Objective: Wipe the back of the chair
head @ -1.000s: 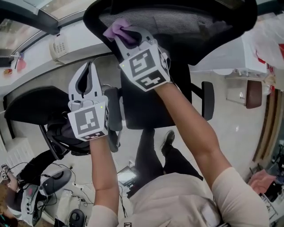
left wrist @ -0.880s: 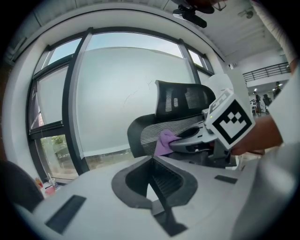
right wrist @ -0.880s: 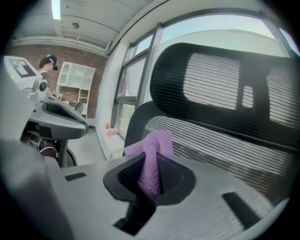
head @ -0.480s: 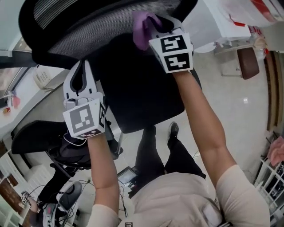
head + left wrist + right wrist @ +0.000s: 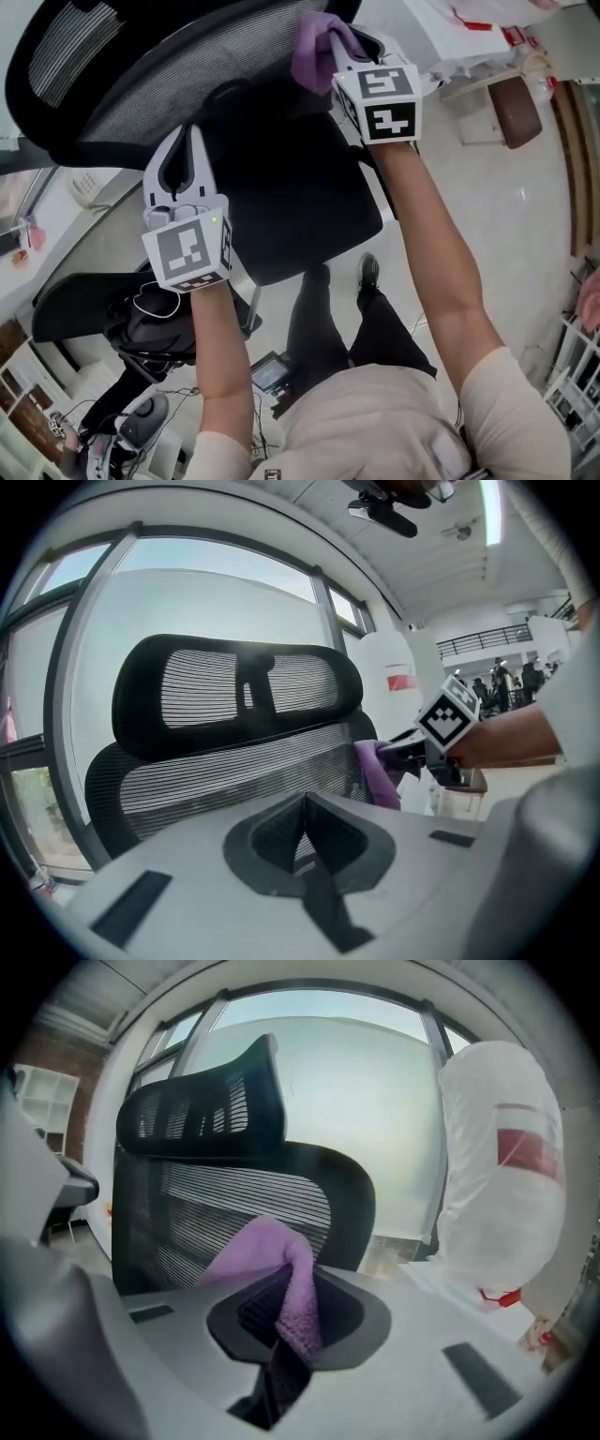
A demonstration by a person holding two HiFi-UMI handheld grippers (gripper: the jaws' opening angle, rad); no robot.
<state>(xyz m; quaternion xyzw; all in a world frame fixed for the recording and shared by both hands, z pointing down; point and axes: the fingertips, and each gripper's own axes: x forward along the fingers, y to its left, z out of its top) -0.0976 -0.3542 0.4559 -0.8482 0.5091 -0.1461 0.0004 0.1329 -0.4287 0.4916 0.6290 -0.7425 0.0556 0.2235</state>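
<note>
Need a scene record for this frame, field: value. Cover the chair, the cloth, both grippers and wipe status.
furniture: black chair with a mesh backrest and a headrest
tool: purple cloth, against the backrest's side edge
right: right gripper, jaws shut on the cloth
left: left gripper, jaws together with nothing between them, held short of the backrest
status: cloth at the backrest, so the wipe looks in progress; only the right gripper is working
</note>
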